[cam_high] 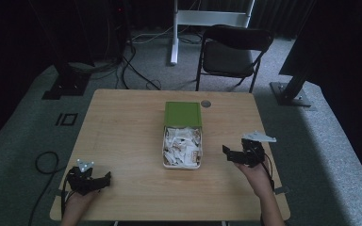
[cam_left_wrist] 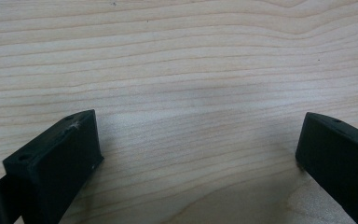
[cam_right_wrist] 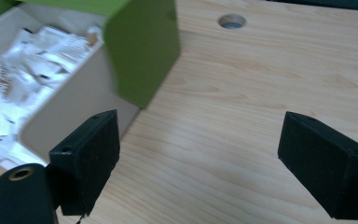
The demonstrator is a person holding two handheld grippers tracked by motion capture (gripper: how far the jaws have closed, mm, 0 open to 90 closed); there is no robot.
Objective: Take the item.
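A white box (cam_high: 166, 162) with a raised green lid (cam_high: 183, 114) stands in the middle of the wooden table (cam_high: 122, 136); it holds several white paper packets (cam_high: 181, 143). My right gripper (cam_high: 232, 155) is open just right of the box, a short gap away. In the right gripper view the box's wall (cam_right_wrist: 70, 109) and green lid (cam_right_wrist: 144, 51) lie left of my jaws, with the right gripper (cam_right_wrist: 198, 140) over bare wood. My left gripper (cam_high: 101, 181) is open near the table's front left corner. In the left gripper view my left gripper (cam_left_wrist: 198, 140) holds nothing above bare wood.
A round cable hole (cam_high: 206, 103) sits in the table behind the box. Beyond the table stand a black folding chair (cam_high: 233, 52) and a white stand (cam_high: 174, 28). Cables (cam_high: 132, 70) lie on the grey carpet.
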